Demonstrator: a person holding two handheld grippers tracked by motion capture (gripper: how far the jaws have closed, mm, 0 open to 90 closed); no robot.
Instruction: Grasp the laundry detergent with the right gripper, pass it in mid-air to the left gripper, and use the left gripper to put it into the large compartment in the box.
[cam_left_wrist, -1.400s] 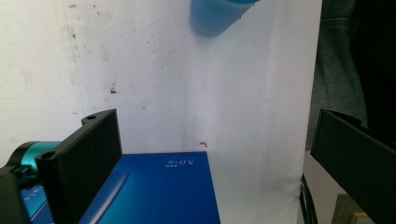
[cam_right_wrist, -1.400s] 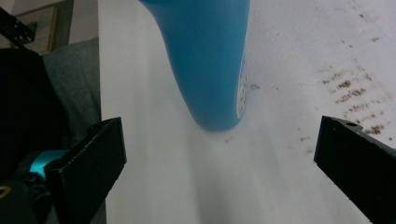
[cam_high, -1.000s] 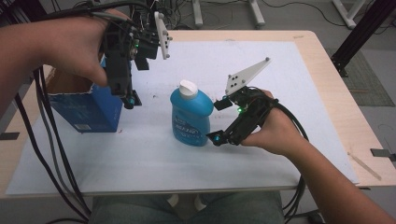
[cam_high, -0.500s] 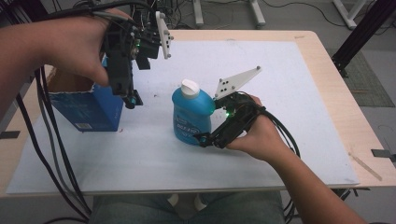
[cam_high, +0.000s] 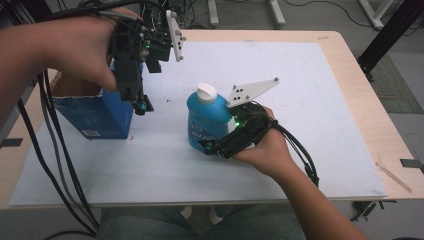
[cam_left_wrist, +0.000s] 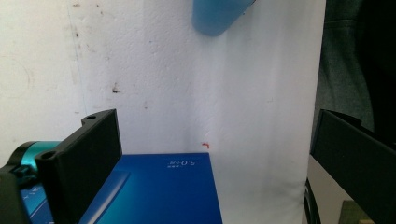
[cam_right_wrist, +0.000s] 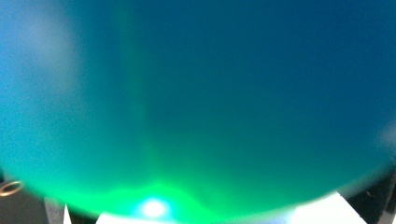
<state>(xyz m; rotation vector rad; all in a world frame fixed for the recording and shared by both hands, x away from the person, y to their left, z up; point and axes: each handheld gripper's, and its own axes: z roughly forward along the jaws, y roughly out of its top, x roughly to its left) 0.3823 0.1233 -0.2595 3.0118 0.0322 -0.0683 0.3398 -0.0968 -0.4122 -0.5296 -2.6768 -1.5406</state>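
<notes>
Right gripper (cam_high: 212, 147) has moved in against the blue bottle (cam_high: 205, 120) mid-table, jaws just closing around it, contact unclear. Left gripper (cam_high: 141, 106) hangs open at the blue box (cam_high: 95, 117). Risk: a low, off-centre squeeze could tip the bottle.

Bottle mid-surface, box to its left

My bottle (cam_high: 206, 120) stands on the surface (cam_high: 320, 90), well right of the box (cam_high: 95, 112).

You work in a lab or test room: your wooden table (cam_high: 350, 65) carries a white foam board (cam_high: 310, 100), black cables (cam_high: 45, 150) trail beside it, and metal stand legs (cam_high: 275, 12) stand on the far floor.
</notes>
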